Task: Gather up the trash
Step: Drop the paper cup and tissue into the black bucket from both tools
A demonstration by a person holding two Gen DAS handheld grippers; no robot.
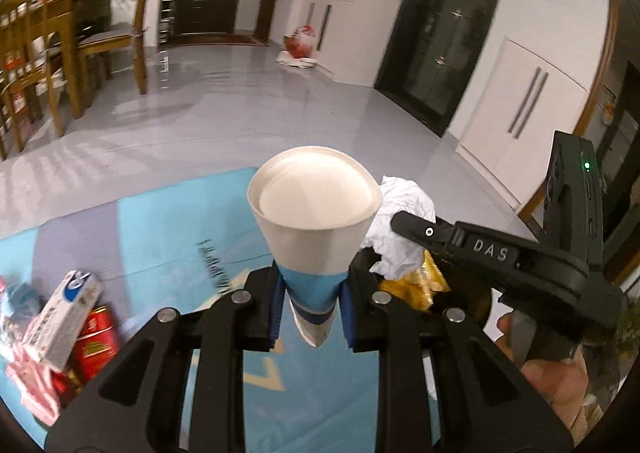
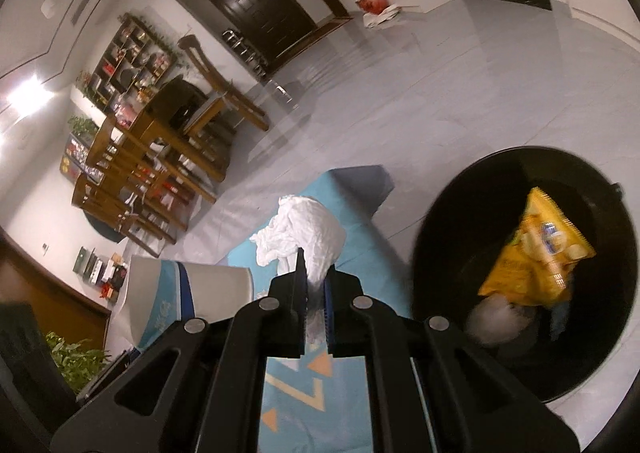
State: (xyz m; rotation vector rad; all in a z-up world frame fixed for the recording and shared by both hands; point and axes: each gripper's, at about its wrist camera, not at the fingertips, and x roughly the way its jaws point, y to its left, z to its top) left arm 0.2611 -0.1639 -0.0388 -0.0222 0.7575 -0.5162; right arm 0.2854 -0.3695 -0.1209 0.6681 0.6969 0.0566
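Rig look: two matte-black handheld grippers.
Left gripper (image 1: 312, 305): blue pads, silver pivot pins. Right gripper (image 2: 316, 305): same; "DAS" lettering, green LED at 3 o'clock in left view.

the paper cup (image 1: 316, 221) is white with blue bands low down. the crumpled tissue (image 2: 304, 237) is white, the snack bag (image 2: 538, 249) yellow with perhaps a blue logo, and the bin (image 2: 440, 237) black.

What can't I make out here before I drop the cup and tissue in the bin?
- Bin bottom: right wrist view, dark, covered by the chip bag.
- Bin in left wrist view: mostly behind the right gripper and tissue.
- Cup base: pinched flat between the left gripper pads.
- Floor trash: blurred, cut by the edge.
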